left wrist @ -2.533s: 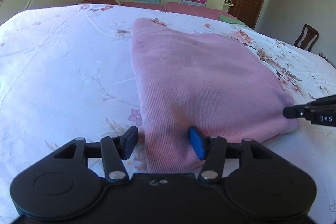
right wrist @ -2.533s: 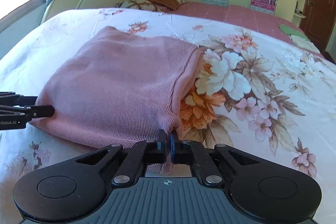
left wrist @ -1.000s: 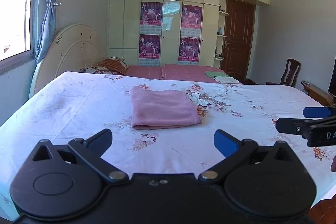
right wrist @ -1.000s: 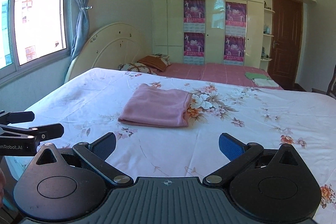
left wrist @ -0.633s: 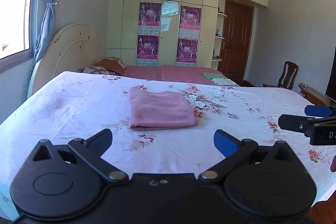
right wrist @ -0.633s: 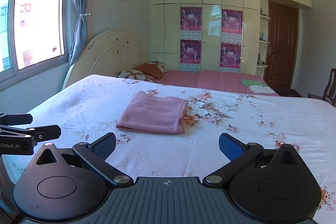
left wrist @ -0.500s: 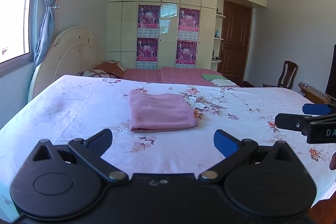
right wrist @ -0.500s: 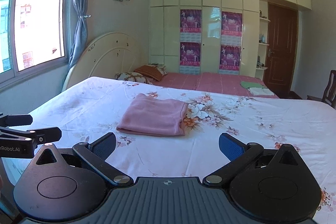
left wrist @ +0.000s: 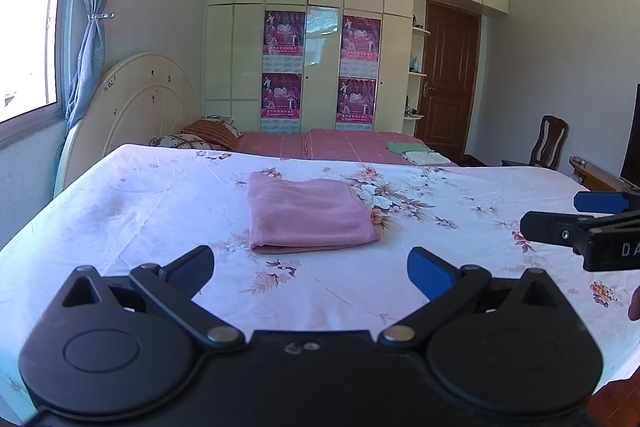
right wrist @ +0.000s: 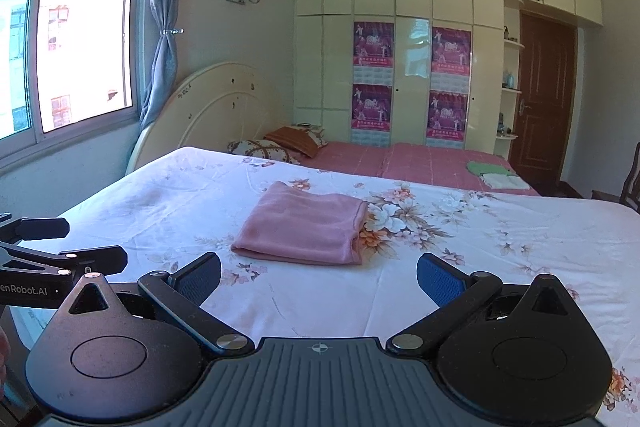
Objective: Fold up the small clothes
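Left gripper (left wrist: 311,266): jaws spread wide, blue pads facing each other across open air, nothing held. It hangs over the near edge of the bed (left wrist: 160,203), well apart from the cloth.

Right gripper (right wrist: 319,274): jaws likewise spread wide, nothing between them. Also over the near edge of the bed, well short of the cloth. Each gripper shows at the side of the other's view, both with fingers parted.

Pink cloth (left wrist: 308,217): folded into a flat rectangle of several layers. It lies on the floral sheet near the middle of the bed, a little toward the headboard (left wrist: 148,103) side. A folded edge faces the near edge of the bed; in the right wrist view the stacked layer ends show along its right side (right wrist: 358,227). No gripper touches it. Its right edge lies just beside, and partly over, a large printed flower cluster on the sheet.

Surroundings:
- Two pillows (right wrist: 280,145) at the far left corner of the bed, against the headboard.
- Beyond the floral sheet, a pink checked cover (left wrist: 340,145) along the far edge, with a small green and white stack of folded items (left wrist: 420,153) on it toward the far right corner.
- Cream wardrobe (left wrist: 320,27) with four posters behind the bed; brown door (left wrist: 450,83) to its right.
- Window (right wrist: 68,35) with blue curtain on the left wall.
- Wooden chair (left wrist: 548,143) by the right wall.
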{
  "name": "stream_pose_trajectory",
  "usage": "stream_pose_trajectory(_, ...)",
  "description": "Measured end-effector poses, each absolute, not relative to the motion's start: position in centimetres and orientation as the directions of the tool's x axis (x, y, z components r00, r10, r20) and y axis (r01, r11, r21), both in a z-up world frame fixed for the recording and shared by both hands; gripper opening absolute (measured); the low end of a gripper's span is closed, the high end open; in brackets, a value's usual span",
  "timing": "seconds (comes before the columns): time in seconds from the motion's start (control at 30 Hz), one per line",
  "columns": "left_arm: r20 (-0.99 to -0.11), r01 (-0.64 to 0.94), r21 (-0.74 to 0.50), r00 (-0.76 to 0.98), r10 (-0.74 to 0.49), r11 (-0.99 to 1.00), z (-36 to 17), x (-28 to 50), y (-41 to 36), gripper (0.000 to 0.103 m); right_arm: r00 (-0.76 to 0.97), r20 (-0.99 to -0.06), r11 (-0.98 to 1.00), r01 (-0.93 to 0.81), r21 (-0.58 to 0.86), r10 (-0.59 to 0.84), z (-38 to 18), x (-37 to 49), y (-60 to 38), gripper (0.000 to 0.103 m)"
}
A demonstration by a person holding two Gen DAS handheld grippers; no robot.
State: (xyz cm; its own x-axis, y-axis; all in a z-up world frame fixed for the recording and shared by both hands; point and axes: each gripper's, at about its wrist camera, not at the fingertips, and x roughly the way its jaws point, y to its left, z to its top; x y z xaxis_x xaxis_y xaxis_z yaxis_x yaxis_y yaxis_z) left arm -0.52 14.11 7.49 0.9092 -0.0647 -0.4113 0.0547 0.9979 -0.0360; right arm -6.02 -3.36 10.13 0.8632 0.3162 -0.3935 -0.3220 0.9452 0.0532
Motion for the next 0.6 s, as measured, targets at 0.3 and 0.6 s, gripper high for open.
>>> stream_pose_trajectory(0.3, -0.411, 0.066, -0.025, 0.909, -0.07, 0.998, 7.6, -0.2, 13.4, 0.102, 0.867, -0.394, 0.95, -0.306, 0.06, 0.304, 9.9, -6.0, -4.2, 0.103)
stream_pose_trajectory(0.6, -0.409, 0.067, -0.025, 0.91, -0.072, 0.997, 7.6, -0.3, 13.3, 0.102, 0.865, -0.4, 0.951, -0.301, 0.066, 0.302, 9.7, -6.0, -4.8, 0.103)
